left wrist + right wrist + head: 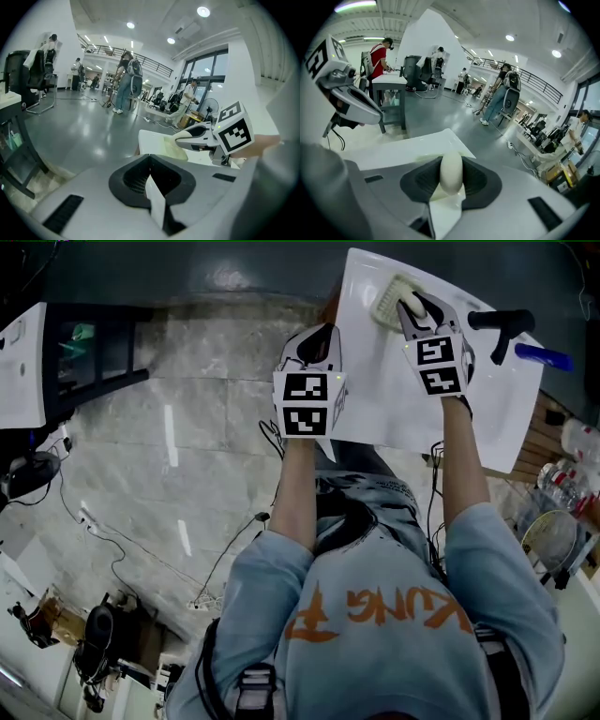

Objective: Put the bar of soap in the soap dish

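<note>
Two grippers, both mine, entered as they stand.

Item 1: left gripper [317, 334], upper centre of the head view. My jaws are pressed together with nothing between them. The tip sits at the left edge of the white sink top [403, 413].

Item 2: right gripper [411, 307], upper right of the head view, tilted downward. My jaws are part closed and clamped on the bar of soap [451, 171]. The bar is a pale oval standing on edge between the dark pads, low in the centre of the right gripper view.

Item 3: soap dish [389, 298], a pale greenish tray on the far left corner of the sink top. My right tip and the soap overlap its right end. From the left gripper view the tip is directly over the dish. I cannot tell whether the soap touches it.

Item 4: black faucet [500, 324], right of the right gripper, on the same sink top.

Item 5: blue object [544, 357], just right of the faucet, too small to identify.

Item 6: grey tiled floor [187, 456], filling the left half of the head view.
</note>
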Tool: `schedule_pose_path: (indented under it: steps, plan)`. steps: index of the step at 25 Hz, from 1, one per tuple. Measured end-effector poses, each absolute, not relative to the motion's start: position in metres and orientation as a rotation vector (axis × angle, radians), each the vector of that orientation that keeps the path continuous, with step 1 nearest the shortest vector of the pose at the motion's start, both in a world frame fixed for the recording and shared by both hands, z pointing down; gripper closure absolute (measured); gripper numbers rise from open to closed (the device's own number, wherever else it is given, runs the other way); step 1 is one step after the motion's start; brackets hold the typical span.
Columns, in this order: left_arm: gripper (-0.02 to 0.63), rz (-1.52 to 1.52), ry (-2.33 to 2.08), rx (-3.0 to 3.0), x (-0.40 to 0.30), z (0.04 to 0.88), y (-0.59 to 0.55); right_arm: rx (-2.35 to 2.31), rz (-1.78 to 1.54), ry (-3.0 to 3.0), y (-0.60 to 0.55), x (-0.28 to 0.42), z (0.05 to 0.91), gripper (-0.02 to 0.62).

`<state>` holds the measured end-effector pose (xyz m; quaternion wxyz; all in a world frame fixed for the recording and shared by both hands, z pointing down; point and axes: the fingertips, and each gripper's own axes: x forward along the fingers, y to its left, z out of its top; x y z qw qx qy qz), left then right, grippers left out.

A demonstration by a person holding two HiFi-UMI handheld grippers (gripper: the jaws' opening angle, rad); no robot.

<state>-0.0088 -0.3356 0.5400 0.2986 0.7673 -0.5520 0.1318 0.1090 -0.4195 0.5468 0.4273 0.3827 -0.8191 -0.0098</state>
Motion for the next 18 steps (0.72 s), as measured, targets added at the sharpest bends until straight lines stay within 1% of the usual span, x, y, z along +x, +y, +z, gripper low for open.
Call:
schedule_pose_path:
  steps: [10,14,18]
  plan:
    - [0.583,0.348,-1.472,2.028,-0.008,0.542,-0.333,0.825,-0.269,-1.943,-0.426,0.098,0.555,0.465]
    - [0.583,0.34,-1.47,2.034,-0.01,0.54,-0.331,0.808,-0.265,-1.955,-0.425,0.093,0.557,0.46]
    - [0.583,0.34,-1.469,2.039,-0.014,0.538,-0.328,0.809,-0.19,-1.998,-0.421,0.094,0.558,0.444]
